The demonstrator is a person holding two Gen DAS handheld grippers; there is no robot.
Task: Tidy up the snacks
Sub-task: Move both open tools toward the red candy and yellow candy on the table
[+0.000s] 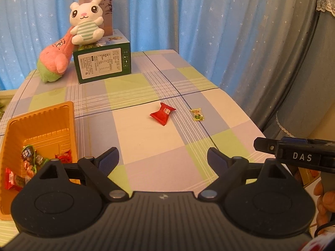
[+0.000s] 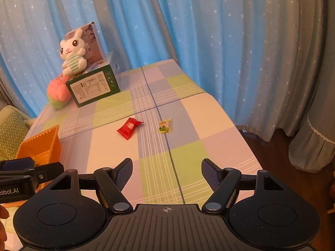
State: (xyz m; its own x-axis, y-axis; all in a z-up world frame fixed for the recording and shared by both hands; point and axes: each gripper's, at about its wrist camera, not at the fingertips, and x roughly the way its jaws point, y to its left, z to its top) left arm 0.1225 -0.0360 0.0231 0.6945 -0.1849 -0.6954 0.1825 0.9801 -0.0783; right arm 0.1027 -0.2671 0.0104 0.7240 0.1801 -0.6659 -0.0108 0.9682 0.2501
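Note:
A red snack packet (image 1: 162,113) (image 2: 129,128) lies on the checked tablecloth mid-table, with a small yellow-green candy packet (image 1: 196,114) (image 2: 164,126) just to its right. An orange tray (image 1: 39,123) (image 2: 41,144) at the near left holds several wrapped snacks (image 1: 29,165). My left gripper (image 1: 163,159) hovers open over the near table, short of the red packet, nothing between its fingers. My right gripper (image 2: 167,172) is open too and empty, near the front edge. Each gripper's side shows in the other's view.
A green box (image 1: 102,62) (image 2: 94,85) stands at the far left with a white rabbit plush (image 1: 86,24) (image 2: 72,57) on it and a pink plush (image 1: 55,59) (image 2: 58,94) leaning beside. Blue starred curtains hang behind. The table's right edge (image 2: 240,131) drops to the floor.

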